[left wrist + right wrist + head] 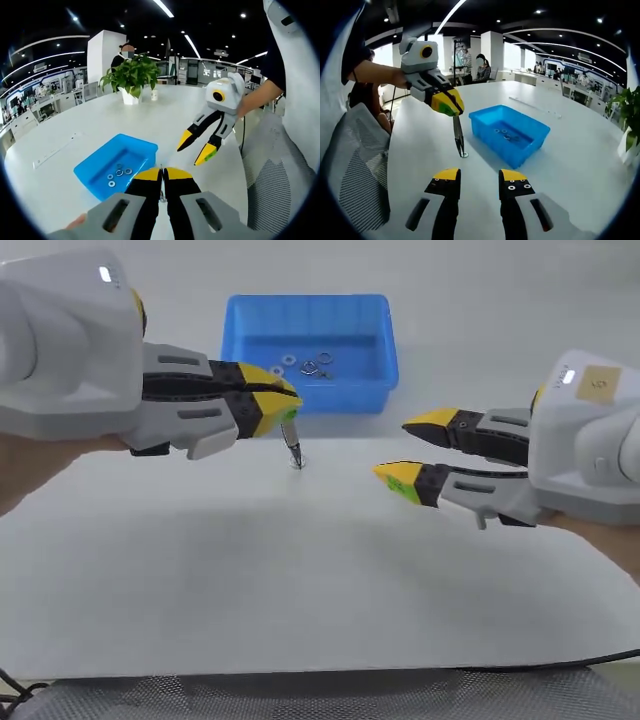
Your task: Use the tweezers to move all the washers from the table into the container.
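My left gripper [285,400] is shut on metal tweezers [293,445] that point down at the table. Their tips meet a single washer [298,462] lying on the white surface; the same washer [464,155] sits under the tweezers [458,135] in the right gripper view. Behind it stands the blue container [378,390] with several washers [310,365] inside. My right gripper [405,448] hovers open to the right of the tweezers with nothing between its jaws. In the left gripper view the shut jaws hide most of the tweezers [162,172], and the right gripper [192,152] hangs ahead.
The white table [300,580] spreads wide in front of the container. A grey mesh chair back [360,170] sits at the near edge. A potted plant [131,77] stands far across the table. A cable [560,665] runs along the front edge.
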A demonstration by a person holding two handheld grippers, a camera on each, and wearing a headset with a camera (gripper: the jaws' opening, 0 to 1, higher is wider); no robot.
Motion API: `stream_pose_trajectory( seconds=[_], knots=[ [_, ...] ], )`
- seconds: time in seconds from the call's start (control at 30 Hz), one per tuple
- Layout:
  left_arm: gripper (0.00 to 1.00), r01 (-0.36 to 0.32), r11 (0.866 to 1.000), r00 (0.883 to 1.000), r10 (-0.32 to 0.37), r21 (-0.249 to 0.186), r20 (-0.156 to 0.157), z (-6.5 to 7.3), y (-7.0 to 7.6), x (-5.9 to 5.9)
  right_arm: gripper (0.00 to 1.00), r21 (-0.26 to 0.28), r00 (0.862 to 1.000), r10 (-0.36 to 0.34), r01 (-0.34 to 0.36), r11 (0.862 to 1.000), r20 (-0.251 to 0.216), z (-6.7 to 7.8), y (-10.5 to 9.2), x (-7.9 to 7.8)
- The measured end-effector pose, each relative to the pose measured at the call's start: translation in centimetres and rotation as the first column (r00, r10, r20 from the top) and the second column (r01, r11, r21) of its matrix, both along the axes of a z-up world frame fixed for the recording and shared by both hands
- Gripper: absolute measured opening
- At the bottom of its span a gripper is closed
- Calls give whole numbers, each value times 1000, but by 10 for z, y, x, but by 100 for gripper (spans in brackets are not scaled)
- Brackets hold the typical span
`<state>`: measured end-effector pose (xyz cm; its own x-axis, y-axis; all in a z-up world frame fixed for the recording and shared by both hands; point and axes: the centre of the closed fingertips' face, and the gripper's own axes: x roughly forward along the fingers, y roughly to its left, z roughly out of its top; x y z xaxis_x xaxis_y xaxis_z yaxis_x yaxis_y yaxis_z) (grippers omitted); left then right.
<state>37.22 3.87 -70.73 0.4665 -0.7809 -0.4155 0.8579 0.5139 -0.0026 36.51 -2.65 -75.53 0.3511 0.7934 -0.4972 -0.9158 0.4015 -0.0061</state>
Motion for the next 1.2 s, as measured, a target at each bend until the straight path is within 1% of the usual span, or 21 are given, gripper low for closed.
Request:
stream_pose_trajectory(
  seconds=[0.03,0.23,0.33,0.4,0.47,0.53,0.57,0.63,0.67,0.7,0.73,0.8,0.83,0.9,0.93,1.0,1.03,1.07,1.1,1.17,1.2],
  knots=[
    [6,4,1000,1000,-4,6,2,-2,0,-1,31,0,1000,0,0,1000,0,0,0,0],
    [6,2,1000,1000,-2,-11,0,-1,-4,-5,31,-4,1000,27,-27,1000,-8,-1,6,-5],
    [6,7,1000,1000,-7,-13,-1,0,-6,-8,31,4,997,72,-72,997,-21,-1,17,-10],
    [6,10,1000,1000,-11,-20,-10,1,-8,-11,32,14,994,108,-107,994,-33,-2,27,-12],
    [6,17,1000,1000,-18,-24,-18,1,-10,-13,34,3,990,137,-137,991,-32,-4,35,-13],
    [6,20,1000,1000,-21,-22,-18,2,-11,-15,36,-23,981,191,-192,981,-34,-8,46,-17],
    [6,21,1000,1000,-21,-22,-20,2,-11,-16,36,-30,978,209,-209,977,-26,-9,50,-18],
    [6,20,999,1000,-20,-25,-22,3,-10,-16,38,-20,973,227,-228,974,-30,-8,57,-20],
    [6,22,999,999,-23,-26,-23,3,-11,-16,39,-9,970,238,-239,971,-41,-8,61,-21],
    [6,25,999,999,-25,-27,-24,3,-12,-17,41,6,964,260,-260,966,-62,-8,67,-25],
    [6,27,999,999,-28,-27,-23,3,-13,-17,44,8,960,272,-273,962,-67,-8,69,-26],
    [6,30,999,999,-31,-29,-25,4,-13,-18,45,-24,955,293,-294,955,-50,-12,73,-23],
    [6,31,999,999,-32,-31,-26,4,-12,-18,44,-40,951,308,-309,950,-35,-13,76,-21],
    [6,32,999,999,-33,-33,-30,4,-13,-19,42,-33,947,317,-319,947,-44,-13,80,-17],
    [6,39,998,999,-40,-40,-34,5,-14,-20,39,-33,945,323,-325,945,-45,-13,82,-16],
    [6,38,999,999,-40,-38,-34,4,-13,-20,33,-56,940,338,-340,939,-45,-15,83,-12],
    [6,39,999,999,-40,-38,-34,4,-13,-21,28,-66,935,351,-353,933,-44,-16,83,-12],
    [6,39,999,999,-40,-38,-35,4,-13,-20,25,-72,925,375,-378,923,-58,-18,84,-13],
    [6,39,999,999,-40,-38,-35,4,-13,-20,25,-72,924,378,-381,922,-58,-18,85,-12],
    [6,42,998,998,-43,-39,-36,4,-13,-20,23,-84,913,403,-407,910,-60,-18,86,-13],
    [6,44,998,998,-46,-38,-36,4,-14,-20,21,-94,907,417,-420,902,-51,-18,87,-13]
  ],
)
